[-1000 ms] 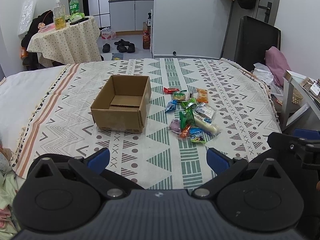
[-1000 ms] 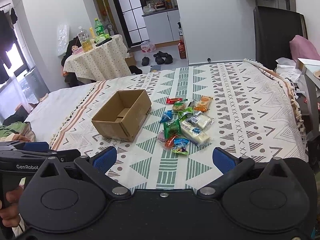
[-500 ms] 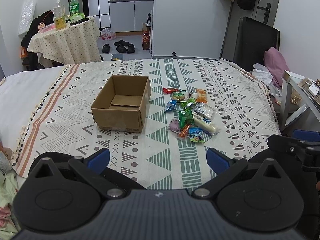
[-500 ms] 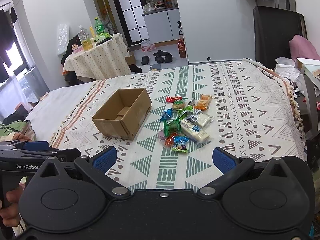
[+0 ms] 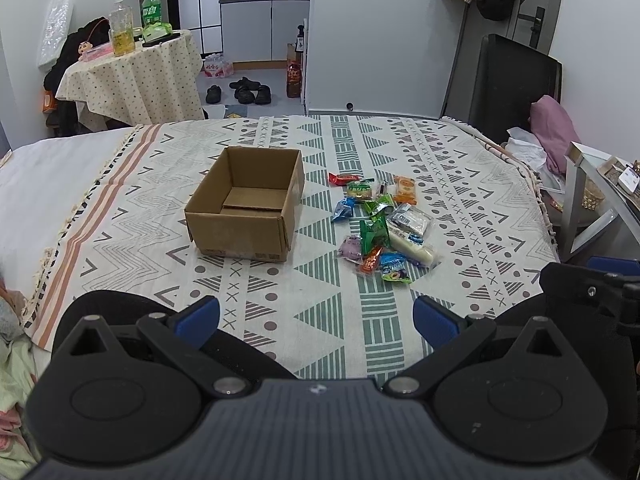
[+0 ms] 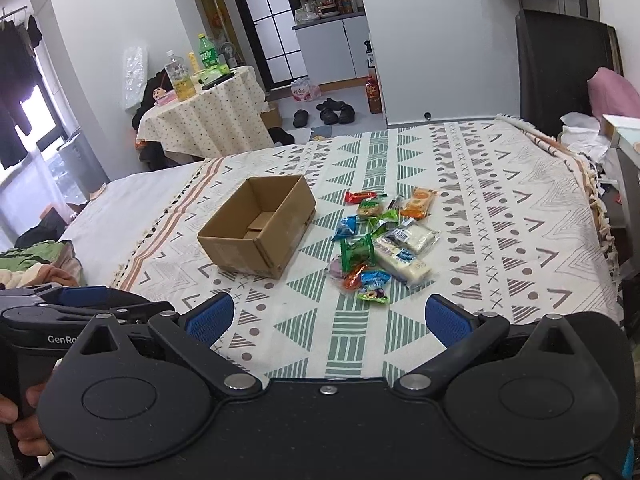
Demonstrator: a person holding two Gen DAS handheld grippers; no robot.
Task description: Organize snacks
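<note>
Hovering at the near edge of the bed: left tongs and right tongs both spread, nothing held. Snacks lie heaped on the bedspread just right of the empty cardboard box — none inside yet. Risks, as I judge them: overlapping slick wrappers, so a pinch may lift two or slip; soft bedding may give under a press; the light box could shift if bumped.
</note>
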